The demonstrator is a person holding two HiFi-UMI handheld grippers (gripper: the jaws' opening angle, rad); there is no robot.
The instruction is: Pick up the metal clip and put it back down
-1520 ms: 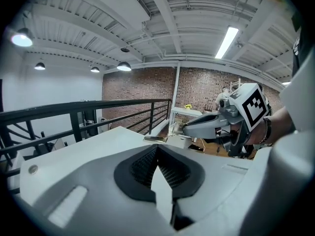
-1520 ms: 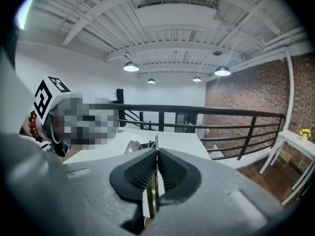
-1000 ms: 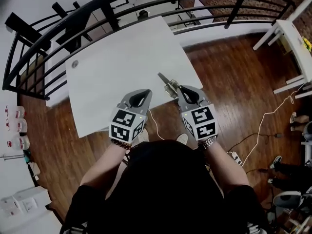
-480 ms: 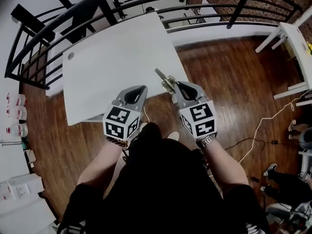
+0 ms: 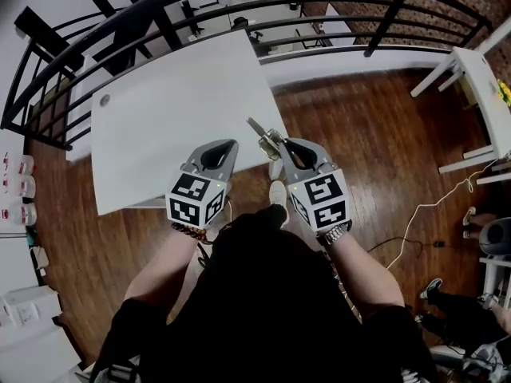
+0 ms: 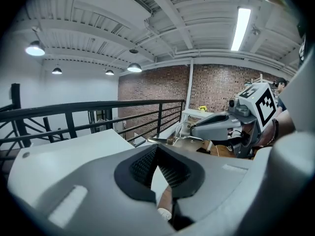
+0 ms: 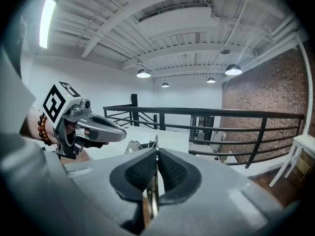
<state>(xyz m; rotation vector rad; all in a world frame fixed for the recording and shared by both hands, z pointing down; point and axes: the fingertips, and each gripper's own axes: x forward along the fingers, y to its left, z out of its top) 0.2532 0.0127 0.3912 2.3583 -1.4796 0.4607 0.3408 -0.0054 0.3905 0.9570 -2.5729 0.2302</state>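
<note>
Over the near right corner of the white table (image 5: 160, 110), your right claw (image 5: 279, 144) clamps the metal clip (image 5: 263, 133); your left claw (image 5: 231, 144), closed and empty, hovers at the table's near edge. Black railing (image 5: 319, 10) stands beyond.

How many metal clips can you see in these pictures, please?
1. The clip is pinched in the right tool, beside the table's near right corner. The left tool holds none; none shows elsewhere on the table, though the tools hide part of it.
</note>
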